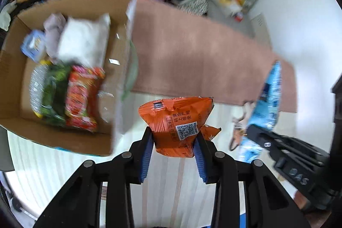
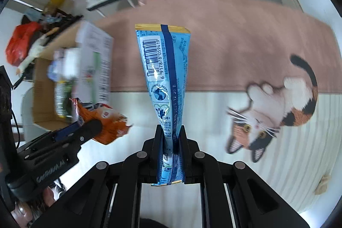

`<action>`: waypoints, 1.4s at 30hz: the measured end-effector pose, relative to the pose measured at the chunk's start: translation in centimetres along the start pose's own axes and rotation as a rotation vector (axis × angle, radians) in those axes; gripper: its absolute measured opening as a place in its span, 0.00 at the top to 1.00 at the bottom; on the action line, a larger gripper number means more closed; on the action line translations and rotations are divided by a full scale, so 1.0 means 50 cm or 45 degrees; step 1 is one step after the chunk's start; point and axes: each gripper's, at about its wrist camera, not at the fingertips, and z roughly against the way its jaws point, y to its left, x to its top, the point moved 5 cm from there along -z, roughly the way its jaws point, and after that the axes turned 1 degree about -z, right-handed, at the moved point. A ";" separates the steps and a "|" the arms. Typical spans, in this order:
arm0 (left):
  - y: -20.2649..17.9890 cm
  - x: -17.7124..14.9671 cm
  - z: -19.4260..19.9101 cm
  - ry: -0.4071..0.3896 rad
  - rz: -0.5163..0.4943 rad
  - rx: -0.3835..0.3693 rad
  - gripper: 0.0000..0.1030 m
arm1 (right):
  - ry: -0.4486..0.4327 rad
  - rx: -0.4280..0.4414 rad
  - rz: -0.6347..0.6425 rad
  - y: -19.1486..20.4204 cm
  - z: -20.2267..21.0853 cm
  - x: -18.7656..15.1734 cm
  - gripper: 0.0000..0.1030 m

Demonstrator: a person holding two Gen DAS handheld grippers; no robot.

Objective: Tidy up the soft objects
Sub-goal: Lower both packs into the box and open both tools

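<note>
**Readable print: two packets, two gripper bodies**

- Blue packet [image 2: 164, 78], clamped between the right gripper's [image 2: 172, 136] fingers and standing straight ahead of it: "Tear From Here" under the gold top seal; barcode with digits "6 917878 059419" running along it; date stamp "2024 12 20 B" beside the dark stripe. Small Chinese print lower down, too fine to read.
- Orange packet [image 1: 179, 121], pinched in the left gripper [image 1: 174, 138]: QR code on a white patch; Chinese characters above it, upside down, not legible.
- Right gripper body, seen right of the left gripper: handwritten "DAS".
- Left gripper body: embossed lettering, blurred, unreadable.
- Box flap [image 2: 96, 61] left of the blue packet: printed text, blurred.
</note>
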 end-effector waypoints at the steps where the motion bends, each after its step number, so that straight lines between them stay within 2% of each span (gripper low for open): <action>1: 0.014 0.009 0.036 -0.030 -0.008 -0.019 0.68 | -0.012 0.006 0.015 0.024 0.012 0.004 0.88; 5: 0.087 0.043 0.147 -0.101 -0.047 -0.044 0.68 | -0.063 0.015 0.080 0.145 0.049 0.011 0.88; 9: 0.186 0.077 0.211 -0.135 -0.085 0.027 0.68 | -0.082 0.009 0.141 0.281 0.046 0.026 0.88; 14: 0.325 0.112 0.234 -0.089 -0.079 0.123 0.68 | -0.069 -0.042 0.163 0.407 -0.017 0.056 0.88; 17: 0.397 0.126 0.199 -0.024 -0.087 0.182 0.68 | -0.026 -0.079 0.131 0.450 -0.077 0.076 0.88; 21: 0.483 0.134 0.124 0.144 -0.064 0.215 0.68 | 0.054 -0.148 0.088 0.472 -0.166 0.095 0.88; 24: 0.523 0.132 0.078 0.227 -0.064 0.234 0.68 | 0.089 -0.205 0.073 0.467 -0.220 0.107 0.88; 29: 0.573 0.139 0.006 0.355 -0.045 0.262 0.68 | 0.152 -0.321 0.069 0.454 -0.293 0.134 0.88; 32: 0.593 0.142 -0.036 0.470 -0.030 0.288 0.67 | 0.185 -0.372 0.055 0.448 -0.319 0.144 0.87; 36: 0.604 0.152 -0.051 0.495 -0.005 0.274 0.63 | 0.211 -0.409 0.034 0.447 -0.330 0.155 0.84; 37: 0.605 0.155 -0.050 0.492 0.000 0.271 0.56 | 0.214 -0.410 0.026 0.447 -0.330 0.156 0.83; 39: 0.607 0.160 -0.042 0.471 0.018 0.259 0.55 | 0.209 -0.417 0.028 0.451 -0.326 0.156 0.70; 42: 0.602 0.162 -0.026 0.436 0.020 0.256 0.55 | 0.189 -0.407 0.038 0.456 -0.314 0.156 0.59</action>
